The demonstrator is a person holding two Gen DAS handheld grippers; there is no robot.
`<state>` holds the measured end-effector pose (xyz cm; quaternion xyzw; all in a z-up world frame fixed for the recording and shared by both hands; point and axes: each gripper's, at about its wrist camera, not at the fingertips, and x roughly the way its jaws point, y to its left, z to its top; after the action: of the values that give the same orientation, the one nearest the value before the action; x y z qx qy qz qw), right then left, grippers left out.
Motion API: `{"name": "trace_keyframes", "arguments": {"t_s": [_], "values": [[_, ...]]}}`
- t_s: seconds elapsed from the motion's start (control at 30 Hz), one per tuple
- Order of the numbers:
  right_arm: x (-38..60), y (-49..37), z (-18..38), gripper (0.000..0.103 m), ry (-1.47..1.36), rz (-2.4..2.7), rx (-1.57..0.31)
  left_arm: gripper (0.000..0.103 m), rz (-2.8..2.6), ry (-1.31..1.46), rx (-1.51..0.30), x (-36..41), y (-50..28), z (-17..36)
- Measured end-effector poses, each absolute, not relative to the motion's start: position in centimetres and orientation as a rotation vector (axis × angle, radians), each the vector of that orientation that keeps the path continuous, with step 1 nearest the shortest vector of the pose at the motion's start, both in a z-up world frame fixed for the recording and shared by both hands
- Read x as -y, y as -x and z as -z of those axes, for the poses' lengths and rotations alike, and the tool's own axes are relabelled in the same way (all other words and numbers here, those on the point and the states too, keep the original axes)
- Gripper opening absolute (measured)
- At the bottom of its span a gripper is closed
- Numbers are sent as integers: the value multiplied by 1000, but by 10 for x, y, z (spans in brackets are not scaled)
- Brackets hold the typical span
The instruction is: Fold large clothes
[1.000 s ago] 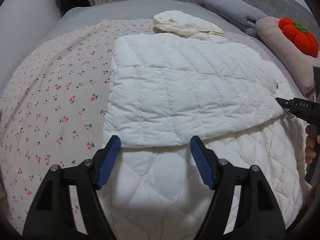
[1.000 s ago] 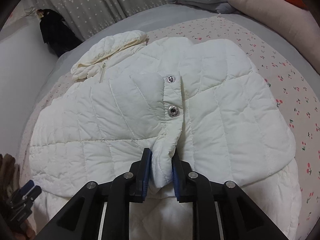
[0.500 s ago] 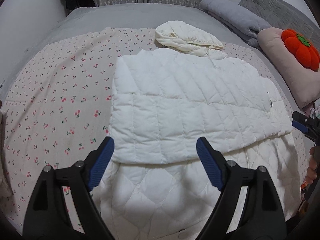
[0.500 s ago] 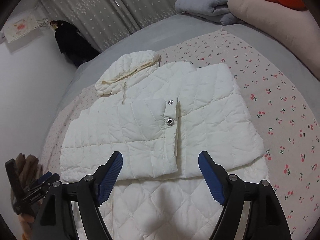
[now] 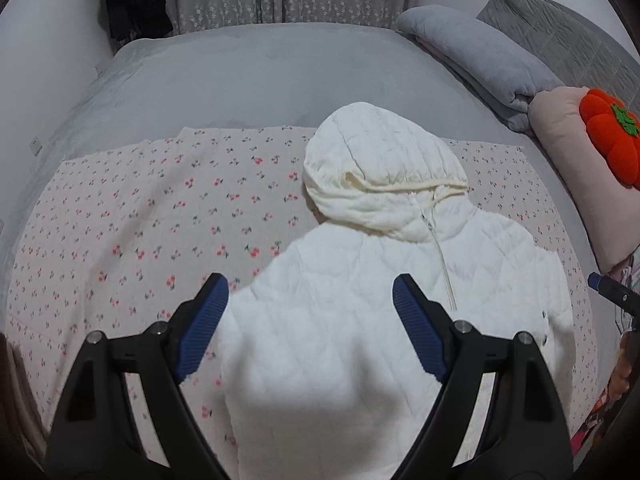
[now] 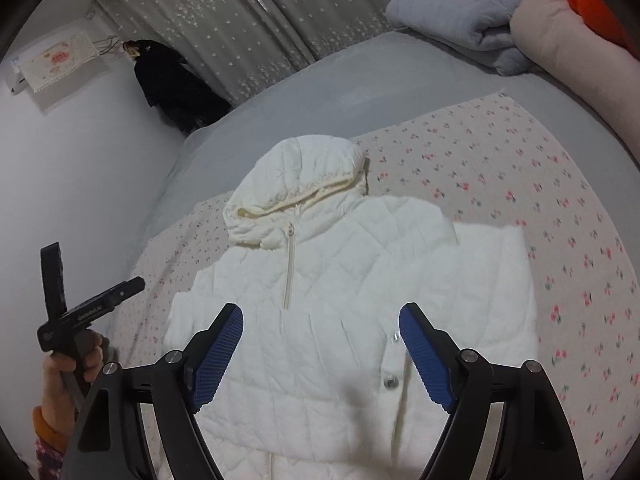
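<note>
The white quilted hooded jacket (image 5: pixel 384 280) lies flat on a cherry-print sheet (image 5: pixel 152 232) spread over a grey bed cover (image 5: pixel 256 76), hood toward the curtain (image 6: pixel 256 12), sleeves folded across the front (snap buttons showing). The left gripper (image 5: pixel 308 320) hangs above the jacket with its blue pads well apart, nothing between them. The right gripper (image 6: pixel 320 344) has just been opening; its pads stand wide above the jacket, gripping nothing. A folded grey blanket (image 5: pixel 480 60), a pink pillow (image 5: pixel 568 152) and an orange pumpkin cushion (image 5: pixel 612 136) lie at the bed's right side. Dark clothing (image 6: pixel 172 84) hangs by the white wall.
</note>
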<state>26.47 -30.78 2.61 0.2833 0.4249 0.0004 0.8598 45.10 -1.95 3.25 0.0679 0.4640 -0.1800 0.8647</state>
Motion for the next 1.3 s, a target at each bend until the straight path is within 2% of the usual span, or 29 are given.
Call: {"name": "trace_keyframes", "arguments": {"t_s": [0.13, 0.33, 0.47, 0.53, 0.6, 0.63, 0.7, 0.77, 0.9, 1.13, 1.3], "values": [[318, -330, -22, 83, -522, -29, -897, 84, 408, -150, -938, 41, -503, -20], [337, -403, 14, 83, -532, -35, -938, 84, 422, -195, -955, 70, -574, 17], [346, -420, 29, 83, -612, -55, -897, 73, 421, -180, -996, 79, -612, 45], [347, -423, 37, 83, -630, -60, -897, 63, 423, -112, -1058, 78, -627, 62], [345, -422, 44, 83, -625, -66, -914, 43, 432, -41, -1107, 77, -634, 76], [344, -421, 47, 83, -619, -71, -921, 38, 443, -7, -1127, 77, -636, 82], [344, -418, 49, 83, -603, -64, -936, 12, 464, 33, -1134, 77, -633, 88], [346, -414, 50, 83, -598, -45, -955, 5, 481, 10, -1097, 82, -620, 83], [354, -400, 41, 83, -614, -24, -964, 3, 578, -68, -955, 91, -579, 45], [361, -356, 10, 83, -717, -95, -905, 3, 898, -219, -700, 92, -452, -37], [358, -310, -1, 83, -838, -201, -830, 3, 1024, -478, -605, 86, -355, -36]]}}
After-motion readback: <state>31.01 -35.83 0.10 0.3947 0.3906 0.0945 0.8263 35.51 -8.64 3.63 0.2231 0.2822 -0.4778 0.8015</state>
